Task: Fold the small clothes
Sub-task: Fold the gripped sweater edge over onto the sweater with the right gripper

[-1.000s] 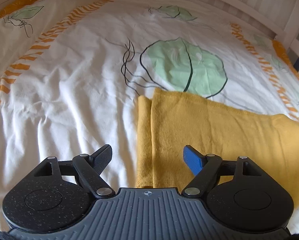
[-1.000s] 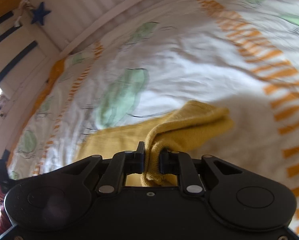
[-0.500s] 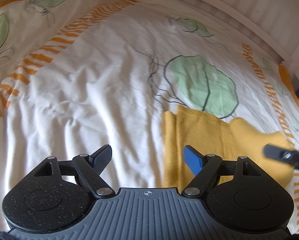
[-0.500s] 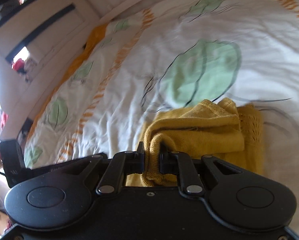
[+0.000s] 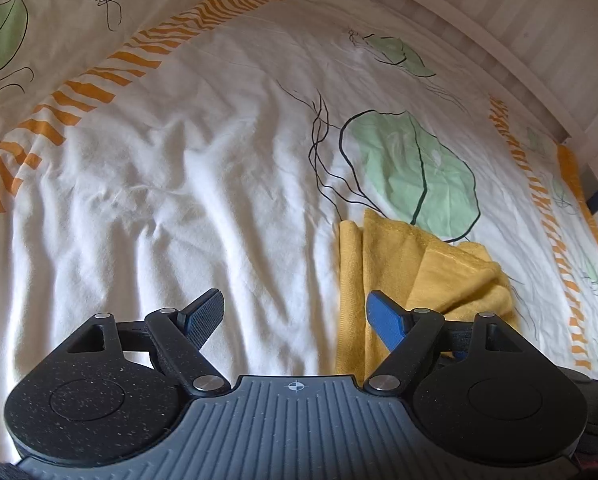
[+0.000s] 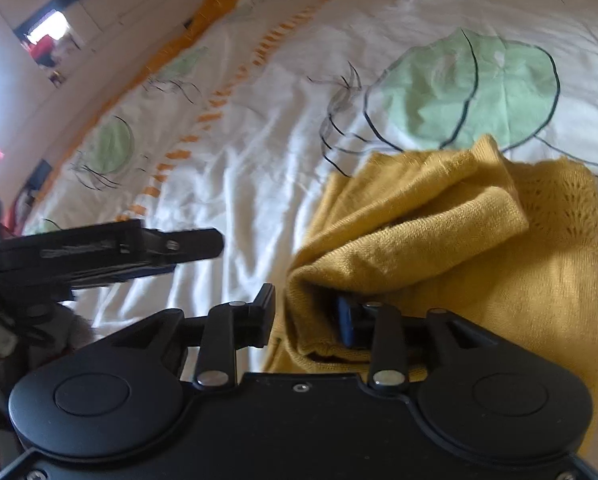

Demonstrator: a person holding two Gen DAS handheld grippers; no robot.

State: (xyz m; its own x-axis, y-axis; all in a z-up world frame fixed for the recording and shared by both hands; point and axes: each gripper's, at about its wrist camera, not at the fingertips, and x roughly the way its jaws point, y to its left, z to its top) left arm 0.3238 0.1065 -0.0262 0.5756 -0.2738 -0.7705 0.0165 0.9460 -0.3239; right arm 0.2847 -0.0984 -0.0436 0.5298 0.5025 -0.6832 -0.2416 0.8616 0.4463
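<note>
Mustard-yellow knit garment [image 6: 451,240], soft, light and floppy, lies doubled over on the white leaf-printed bed cover [image 5: 187,184]. Right hand-held gripper [image 6: 305,318] has just been opening, the folded edge loose between its jaws. Left hand-held gripper [image 5: 295,316] hangs wide, empty, beside the cloth. I'd pinch hems or corners; the knit likely sags and slides.

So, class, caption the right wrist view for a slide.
Right gripper, jaws just opening, releases folded yellow sweater onto leaf-print bedspread.
</note>
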